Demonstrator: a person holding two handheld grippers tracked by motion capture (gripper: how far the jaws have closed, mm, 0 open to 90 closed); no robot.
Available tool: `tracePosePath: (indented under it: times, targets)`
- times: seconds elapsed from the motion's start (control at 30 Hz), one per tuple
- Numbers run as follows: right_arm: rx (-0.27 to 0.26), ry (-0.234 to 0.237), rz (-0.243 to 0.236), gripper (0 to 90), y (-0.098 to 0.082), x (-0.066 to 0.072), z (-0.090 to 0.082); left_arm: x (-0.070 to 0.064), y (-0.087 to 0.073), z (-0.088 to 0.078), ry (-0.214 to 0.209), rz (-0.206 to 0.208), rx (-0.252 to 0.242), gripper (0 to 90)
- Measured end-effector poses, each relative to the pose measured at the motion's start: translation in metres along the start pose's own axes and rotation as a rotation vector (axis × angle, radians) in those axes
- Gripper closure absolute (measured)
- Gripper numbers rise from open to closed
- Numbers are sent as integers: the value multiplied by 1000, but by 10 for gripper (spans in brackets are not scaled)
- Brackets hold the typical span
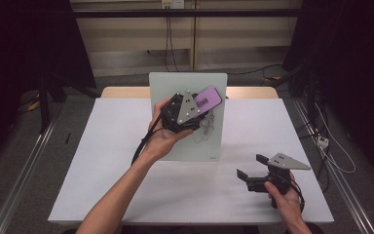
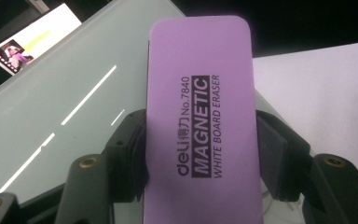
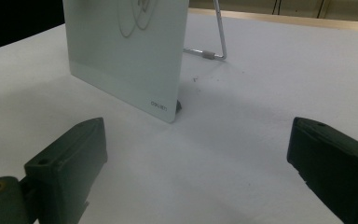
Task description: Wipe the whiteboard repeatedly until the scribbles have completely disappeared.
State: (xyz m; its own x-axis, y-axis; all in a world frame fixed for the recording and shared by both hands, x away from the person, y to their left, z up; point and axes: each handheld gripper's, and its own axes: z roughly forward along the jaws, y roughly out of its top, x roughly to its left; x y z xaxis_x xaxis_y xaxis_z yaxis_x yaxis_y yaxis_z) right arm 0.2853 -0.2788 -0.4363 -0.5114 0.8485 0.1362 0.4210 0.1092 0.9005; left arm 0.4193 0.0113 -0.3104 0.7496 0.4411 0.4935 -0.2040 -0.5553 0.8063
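A purple magnetic whiteboard eraser [image 1: 208, 98] [image 2: 200, 116] is clamped between the jaws of my left gripper [image 1: 197, 105] [image 2: 200, 154]. It is held up against the pale glass whiteboard [image 1: 185, 141] [image 2: 51, 102], which leans back on a wire stand [image 3: 214, 46] in the middle of the table. Scribbled loops [image 1: 205, 127] [image 3: 137, 16] mark the board just below the eraser. My right gripper [image 1: 252, 166] [image 3: 196, 158] rests low at the table's front right, open, with nothing between its fingers, pointing at the board's lower corner [image 3: 168, 109].
The white table [image 1: 107, 161] has free room on both sides of the board. Cables [image 1: 331, 146] lie on the floor at the right, and metal rails [image 1: 24, 161] run along both sides.
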Motion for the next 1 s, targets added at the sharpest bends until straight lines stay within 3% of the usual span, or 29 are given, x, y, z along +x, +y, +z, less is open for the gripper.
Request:
tracePosePath:
  times: [0.17, 0.33, 0.57, 0.73, 1.0]
  targets:
    - [2, 2, 2, 49, 0, 0, 1, -1, 3, 0, 6, 13, 23, 409]
    - [4, 6, -1, 49, 1, 0, 3, 4, 6, 1, -6, -10, 2, 408]
    - [3, 10, -4, 49, 1, 1, 2, 4, 10, 4, -4, -7, 4, 409]
    - [3, 10, -5, 49, 1, 1, 2, -4, 3, 10, -36, 4, 48, 407]
    - [3, 8, -6, 49, 1, 1, 2, -18, -7, 13, -79, 26, 80, 409]
